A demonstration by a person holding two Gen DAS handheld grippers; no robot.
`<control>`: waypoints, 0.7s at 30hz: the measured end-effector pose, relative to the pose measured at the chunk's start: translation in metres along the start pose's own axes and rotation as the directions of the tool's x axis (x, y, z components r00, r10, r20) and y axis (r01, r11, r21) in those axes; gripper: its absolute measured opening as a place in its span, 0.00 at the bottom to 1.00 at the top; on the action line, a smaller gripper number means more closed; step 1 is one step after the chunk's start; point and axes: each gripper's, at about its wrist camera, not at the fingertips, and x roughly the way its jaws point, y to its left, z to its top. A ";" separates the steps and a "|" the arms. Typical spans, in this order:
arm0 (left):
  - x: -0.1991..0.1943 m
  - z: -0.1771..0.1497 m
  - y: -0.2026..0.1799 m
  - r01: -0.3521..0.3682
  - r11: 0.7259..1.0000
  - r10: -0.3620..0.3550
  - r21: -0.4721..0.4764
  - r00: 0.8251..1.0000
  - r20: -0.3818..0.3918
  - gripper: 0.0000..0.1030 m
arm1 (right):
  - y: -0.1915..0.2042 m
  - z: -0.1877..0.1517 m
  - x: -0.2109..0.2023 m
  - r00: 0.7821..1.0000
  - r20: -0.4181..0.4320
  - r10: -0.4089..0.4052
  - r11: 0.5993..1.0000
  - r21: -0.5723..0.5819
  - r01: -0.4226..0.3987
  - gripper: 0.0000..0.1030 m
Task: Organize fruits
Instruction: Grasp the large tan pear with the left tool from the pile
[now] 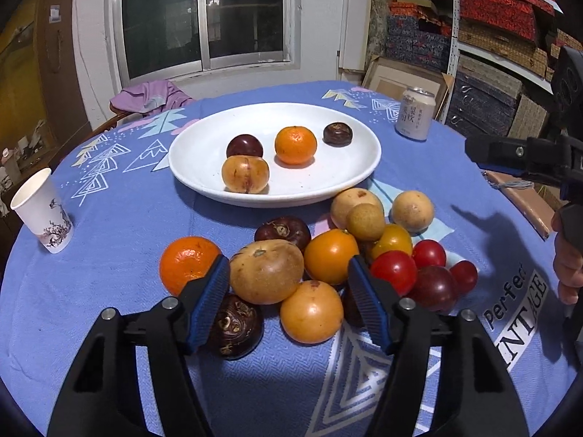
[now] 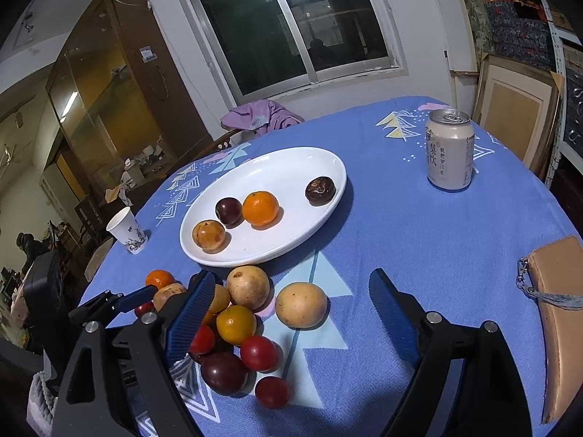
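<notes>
Blue ribbed pads lined the left gripper (image 1: 288, 302), which stood released, jaws wide apart and holding nothing. It hung low over the near end of the fruit pile (image 1: 320, 266), and straight ahead between the pads lay a tan-brown fruit (image 1: 266, 271) with two orange-yellow ones (image 1: 312, 311) beside it. The tan fruit sat closest to the left pad, roughly round, its slightly longer axis running left to right, across the jaw opening, so a short push forward looked enough to bracket it. An orange mandarin (image 1: 187, 262) lay just outside the left pad. Farther off, the white plate (image 1: 204, 178) already carried four fruits. The right gripper (image 2: 291, 313), also spread open and empty, hovered at the pile's right edge, a pale round fruit (image 2: 300, 304) lying between its pads. The left one seemed deeper into the pile. Its handle pointed level toward the plate.
</notes>
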 end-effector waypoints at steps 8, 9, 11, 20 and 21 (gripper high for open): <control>0.008 -0.001 0.019 0.034 0.996 -0.038 -0.086 0.998 -0.041 0.61 | 0.000 -0.001 0.001 1.000 0.000 -0.001 1.000 0.000 0.001 0.85; 0.009 0.000 0.020 0.036 0.995 -0.039 -0.090 0.998 -0.039 0.61 | 0.000 -0.001 0.000 1.000 0.000 -0.001 1.000 0.001 0.001 0.85; 0.011 0.001 0.020 0.036 0.995 -0.041 -0.093 0.998 -0.046 0.59 | 0.000 -0.002 0.001 1.000 -0.004 -0.003 1.000 0.001 0.003 0.85; 0.011 0.000 0.029 0.060 0.988 -0.067 -0.141 0.997 -0.045 0.44 | 0.000 -0.002 0.003 1.000 -0.008 -0.003 1.000 0.001 0.003 0.85; 0.011 -0.001 0.028 0.049 0.990 -0.056 -0.131 0.998 -0.043 0.44 | 0.000 -0.002 0.003 1.000 -0.008 -0.003 1.000 -0.001 0.003 0.85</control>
